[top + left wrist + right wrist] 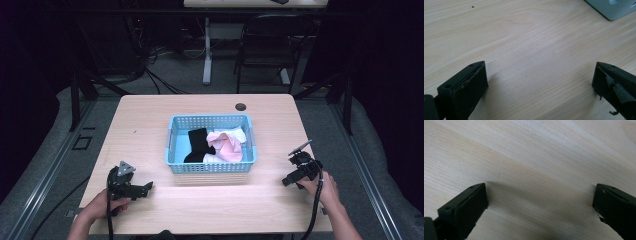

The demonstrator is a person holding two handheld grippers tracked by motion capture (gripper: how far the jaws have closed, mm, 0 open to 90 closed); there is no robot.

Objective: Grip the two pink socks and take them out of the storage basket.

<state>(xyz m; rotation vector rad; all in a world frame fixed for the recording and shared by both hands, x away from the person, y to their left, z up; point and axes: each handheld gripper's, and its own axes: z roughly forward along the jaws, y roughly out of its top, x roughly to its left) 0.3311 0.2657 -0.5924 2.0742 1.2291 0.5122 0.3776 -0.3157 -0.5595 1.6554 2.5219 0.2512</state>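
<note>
A light blue plastic basket (174, 131) sits in the middle of the wooden table (150, 110). Inside it lie a black garment (199, 145), a pink one (226, 146) and a white one (236, 134). My left gripper (146, 188) rests low on the table at the front left, below and left of the basket, open with nothing between its jaws. A corner of the basket (614, 8) shows at the top right of the left gripper view. My right gripper (286, 180) hovers at the front right, right of the basket, open over bare wood.
A round cable hole (241, 107) sits near the table's far edge. Beyond the table stand a black chair (270, 40) and a white desk leg (207, 50), with cables on the floor. Bare tabletop lies on both sides of the basket.
</note>
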